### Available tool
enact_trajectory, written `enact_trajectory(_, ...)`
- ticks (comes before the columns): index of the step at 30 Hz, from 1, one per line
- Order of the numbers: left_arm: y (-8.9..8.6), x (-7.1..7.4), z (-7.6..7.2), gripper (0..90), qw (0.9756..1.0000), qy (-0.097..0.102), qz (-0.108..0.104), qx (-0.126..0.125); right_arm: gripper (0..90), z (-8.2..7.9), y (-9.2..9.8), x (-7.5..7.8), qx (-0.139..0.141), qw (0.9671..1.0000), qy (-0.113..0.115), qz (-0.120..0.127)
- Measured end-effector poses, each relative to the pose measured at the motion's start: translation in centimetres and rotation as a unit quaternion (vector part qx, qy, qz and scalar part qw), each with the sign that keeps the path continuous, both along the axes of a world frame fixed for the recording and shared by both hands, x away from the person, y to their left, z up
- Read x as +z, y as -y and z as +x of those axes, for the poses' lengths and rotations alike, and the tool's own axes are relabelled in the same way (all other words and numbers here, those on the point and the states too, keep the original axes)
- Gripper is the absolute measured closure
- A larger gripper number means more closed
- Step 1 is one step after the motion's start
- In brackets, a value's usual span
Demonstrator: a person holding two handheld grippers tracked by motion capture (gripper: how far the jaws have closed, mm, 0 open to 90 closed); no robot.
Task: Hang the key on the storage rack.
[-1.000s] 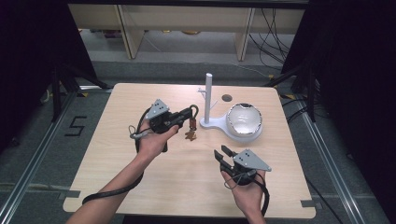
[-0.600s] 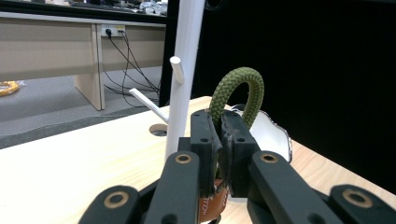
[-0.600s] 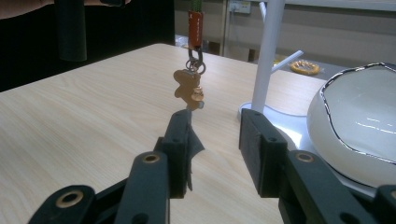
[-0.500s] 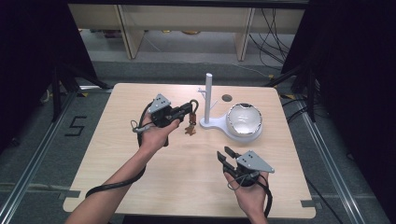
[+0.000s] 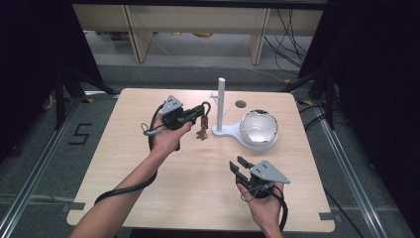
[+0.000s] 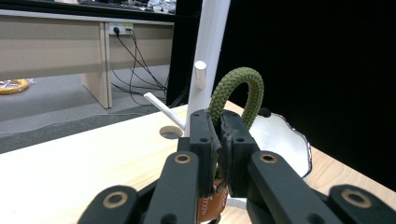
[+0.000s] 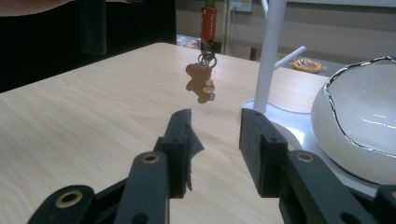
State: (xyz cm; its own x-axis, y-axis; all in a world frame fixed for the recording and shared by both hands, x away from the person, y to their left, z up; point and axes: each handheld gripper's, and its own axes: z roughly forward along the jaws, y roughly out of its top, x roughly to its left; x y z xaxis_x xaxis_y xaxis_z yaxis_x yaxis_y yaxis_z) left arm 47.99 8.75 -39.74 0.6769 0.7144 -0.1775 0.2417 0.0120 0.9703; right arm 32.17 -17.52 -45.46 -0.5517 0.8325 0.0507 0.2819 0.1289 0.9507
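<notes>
My left gripper [image 5: 200, 115] [image 6: 219, 129] is shut on a keychain's green rope loop [image 5: 206, 106] [image 6: 243, 87]. The loop arches above the jaws, just left of the white peg stand [image 5: 221, 101] [image 6: 208, 51]. Under the gripper, off the table, hangs an orange strap with a brown bear-shaped charm [image 5: 201, 133] [image 7: 201, 83]. One of the stand's pegs [image 6: 200, 73] is level with the loop's top. My right gripper [image 5: 238, 164] [image 7: 215, 128] rests near the front right, open. Its jaws have just been opening a little, with nothing between them.
A glossy white bowl [image 5: 258, 127] [image 7: 359, 126] sits on the stand's base, right of the pole. A round hole [image 5: 240, 104] is cut in the table behind it. Cables trail from both grippers. Shelving stands beyond the far edge.
My left gripper has carried the keychain to the right, closer to the stand's pole. The right hand has kept its place.
</notes>
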Motion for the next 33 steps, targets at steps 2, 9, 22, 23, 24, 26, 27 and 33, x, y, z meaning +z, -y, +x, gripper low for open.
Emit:
enact_trajectory(2, 0.1, 0.1, 0.2, 83.9, 1.0, 0.0, 0.002, -0.001, 64.8, 0.2, 0.1, 0.0, 0.003, 1.0, 0.007, -0.004)
enact_trajectory(9, 0.5, 0.2, 0.8, 83.9, 1.0, -0.001, 0.001, 0.003, 64.7, 0.2, 0.2, 0.0, 0.007, 1.0, 0.006, -0.004)
enact_trajectory(22, 0.7, 0.5, 1.7, 83.9, 1.0, -0.004, 0.002, 0.007, 64.5, 0.4, 0.2, 0.0, 0.009, 0.9997, 0.018, -0.01)
enact_trajectory(23, 0.7, 0.5, 1.7, 83.9, 1.0, -0.005, 0.001, 0.008, 64.5, 0.4, 0.3, 0.0, 0.009, 0.9998, 0.017, -0.01)
enact_trajectory(24, 0.7, 0.5, 1.8, 83.9, 0.9999, -0.006, 0.003, 0.009, 64.5, 0.4, 0.3, 0.0, 0.009, 0.9997, 0.018, -0.011)
enact_trajectory(26, 0.7, 0.5, 2.0, 83.9, 0.9999, -0.008, 0.001, 0.011, 64.5, 0.4, 0.3, 0.0, 0.009, 0.9998, 0.017, -0.01)
enact_trajectory(27, 0.7, 0.5, 2.0, 83.9, 0.9999, -0.006, 0.002, 0.012, 64.5, 0.4, 0.3, 0.0, 0.009, 0.9998, 0.017, -0.011)
enact_trajectory(33, 0.8, 0.6, 2.3, 83.9, 0.9999, -0.006, 0.002, 0.016, 64.3, 0.4, 0.2, 0.0, 0.011, 0.9999, 0.01, -0.004)
